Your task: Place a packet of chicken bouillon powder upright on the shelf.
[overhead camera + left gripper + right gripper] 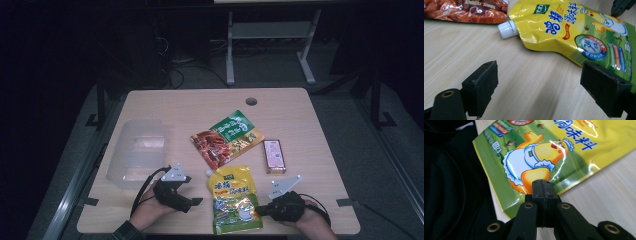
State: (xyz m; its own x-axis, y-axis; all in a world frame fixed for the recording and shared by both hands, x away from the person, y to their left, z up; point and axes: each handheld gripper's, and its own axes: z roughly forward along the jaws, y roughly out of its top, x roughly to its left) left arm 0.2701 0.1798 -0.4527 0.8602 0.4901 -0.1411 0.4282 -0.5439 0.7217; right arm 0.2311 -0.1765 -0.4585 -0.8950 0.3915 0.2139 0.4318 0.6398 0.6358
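Lying on the table (300,107): a clear plastic bin (137,152) at the left, a red-and-green snack bag (226,137) in the middle, a small pink box (274,155) to the right, and the yellow spouted pouch (233,200) nearest the person.
Pouch position: flat on the near edge of the table, between the two hands, white screw cap (507,29) pointing away from the person toward the snack bag.
Pouch handling: judged soft and floppy, a filled foil pouch with some weight to it; the glossy film looks slippery and would sag if lifted by one corner.
Where to hold: the flat sealed edge or bottom corner gives the pads something thin to bite; the stiff neck under the cap is the firmer spot.
Right gripper (542,185): jaws together at the pouch's lower right edge, tips over the green border; it appears to pinch that edge, though the film between the pads is hidden.
Left gripper (187,200): jaws wide apart, empty, resting just left of the pouch, with bare wood between the pads.
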